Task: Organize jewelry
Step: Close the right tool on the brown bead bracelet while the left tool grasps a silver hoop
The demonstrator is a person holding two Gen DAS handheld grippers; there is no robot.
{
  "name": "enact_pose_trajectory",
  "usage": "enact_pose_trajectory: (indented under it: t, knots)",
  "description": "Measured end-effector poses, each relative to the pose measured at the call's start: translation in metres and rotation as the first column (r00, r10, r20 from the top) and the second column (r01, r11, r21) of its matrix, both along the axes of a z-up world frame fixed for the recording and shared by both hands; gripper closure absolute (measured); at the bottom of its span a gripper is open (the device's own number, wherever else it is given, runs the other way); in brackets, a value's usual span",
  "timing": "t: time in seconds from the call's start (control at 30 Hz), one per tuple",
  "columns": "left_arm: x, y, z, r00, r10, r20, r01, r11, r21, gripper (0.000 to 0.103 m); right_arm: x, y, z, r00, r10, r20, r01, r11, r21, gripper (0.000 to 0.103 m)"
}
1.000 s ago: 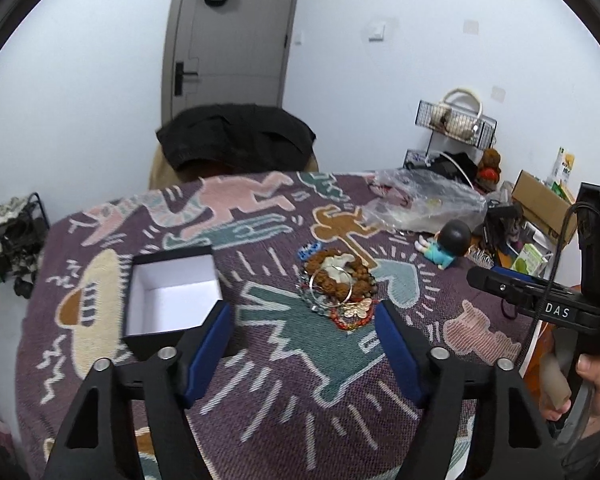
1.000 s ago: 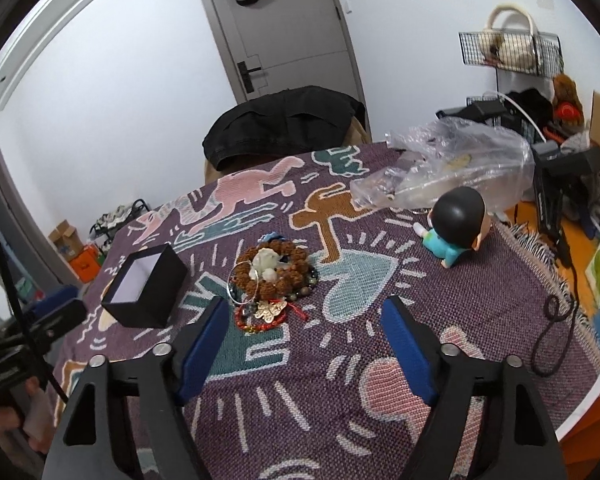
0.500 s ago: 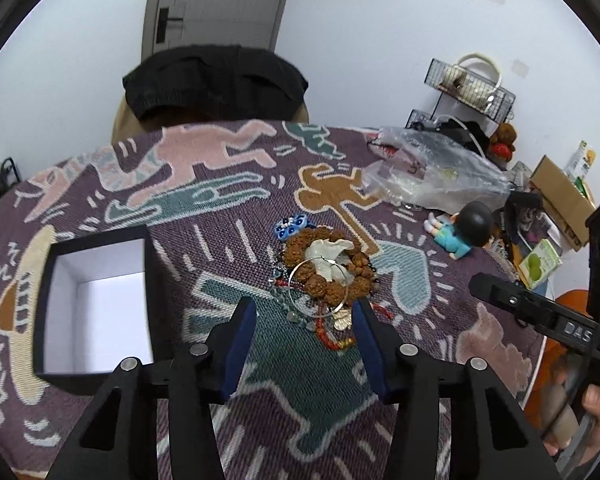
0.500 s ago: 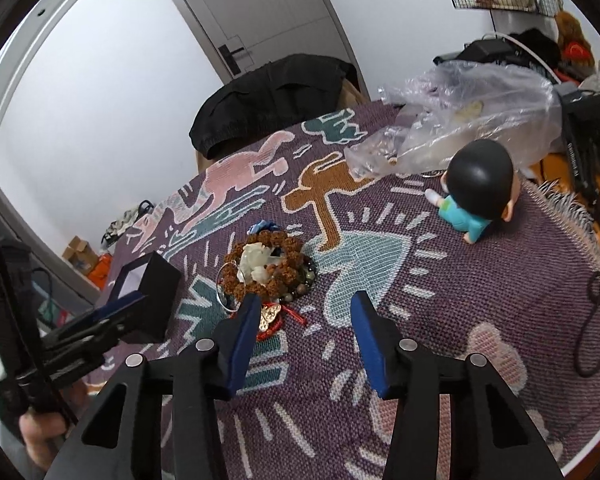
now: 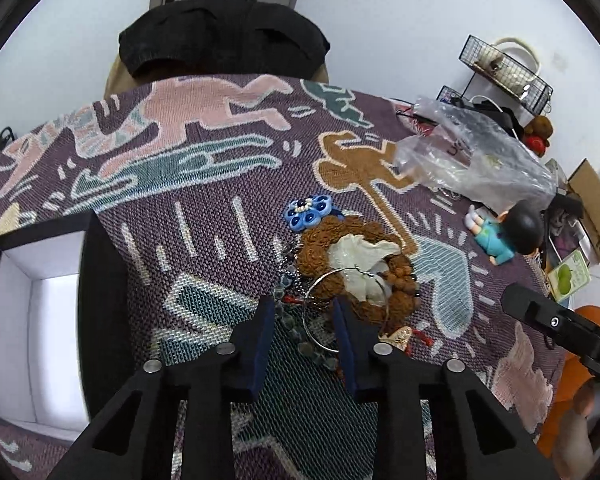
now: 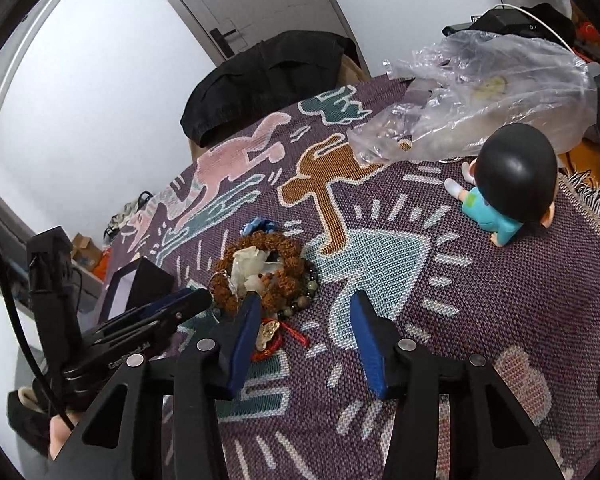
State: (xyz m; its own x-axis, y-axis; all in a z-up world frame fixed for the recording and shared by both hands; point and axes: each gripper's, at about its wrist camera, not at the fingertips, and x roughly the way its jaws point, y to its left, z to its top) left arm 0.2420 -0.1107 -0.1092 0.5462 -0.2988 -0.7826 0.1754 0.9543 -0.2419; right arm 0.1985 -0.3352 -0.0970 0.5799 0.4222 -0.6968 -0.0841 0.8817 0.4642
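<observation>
Left gripper (image 5: 303, 312), jaws just narrowing but nothing pinched yet, straddled the silver hoop (image 5: 345, 309) at the jewelry pile's (image 5: 352, 264) near edge (box (image 5: 40, 320) sat open left of the pile, presumably the destination), while right gripper (image 6: 305, 320) hung part-open and empty just right of the pile.

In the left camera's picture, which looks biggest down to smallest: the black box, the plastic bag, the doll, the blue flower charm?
1. black box, though it lies nearest the camera, which inflates it
2. plastic bag
3. doll
4. blue flower charm
</observation>
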Motion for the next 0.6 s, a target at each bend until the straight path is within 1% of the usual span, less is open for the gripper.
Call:
enact_pose_trajectory:
  t: [0.1, 0.2, 0.23, 0.27, 0.3, 0.37, 0.47, 0.6]
  knots:
    - [0.004, 0.003, -0.005, 1.0, 0.012, -0.005, -0.012, 1.0, -0.006, 0.073, 0.006, 0.002, -0.005, 1.0, 0.004, -0.019, -0.004, 1.0, -0.001, 0.056]
    - [0.008, 0.004, -0.007, 1.0, 0.016, -0.01, -0.016, 0.999, -0.028, 0.075, 0.015, 0.009, -0.011, 0.999, 0.011, -0.04, -0.011, 1.0, -0.009, 0.056]
    - [0.008, 0.004, -0.007, 1.0, 0.014, -0.01, -0.015, 0.999, -0.032, 0.079, 0.019, 0.012, -0.013, 0.999, 0.013, -0.048, -0.014, 1.0, -0.012, 0.056]
    - [0.009, 0.003, -0.008, 1.0, 0.008, -0.013, -0.009, 0.999, -0.036, 0.09, 0.023, 0.015, -0.015, 0.998, 0.015, -0.058, -0.016, 1.0, -0.017, 0.056]
    - [0.009, 0.001, -0.009, 1.0, 0.002, -0.022, -0.003, 1.0, -0.03, 0.095, 0.026, 0.017, -0.017, 0.998, 0.016, -0.065, -0.018, 1.0, -0.021, 0.056]
    - [0.008, -0.002, -0.012, 0.999, -0.01, -0.033, 0.009, 1.0, -0.024, 0.1, 0.033, 0.024, -0.021, 0.997, 0.022, -0.077, -0.025, 0.999, -0.034, 0.056]
    - [0.006, -0.002, -0.012, 1.0, -0.012, -0.021, 0.011, 1.0, -0.019, 0.101, 0.042, 0.032, -0.026, 0.995, 0.028, -0.097, -0.033, 0.998, -0.05, 0.056]
    - [0.001, 0.003, -0.001, 1.0, -0.019, 0.004, 0.02, 0.999, -0.032, 0.101, 0.052, 0.043, -0.029, 0.993, 0.04, -0.115, -0.049, 0.996, -0.078, 0.056]
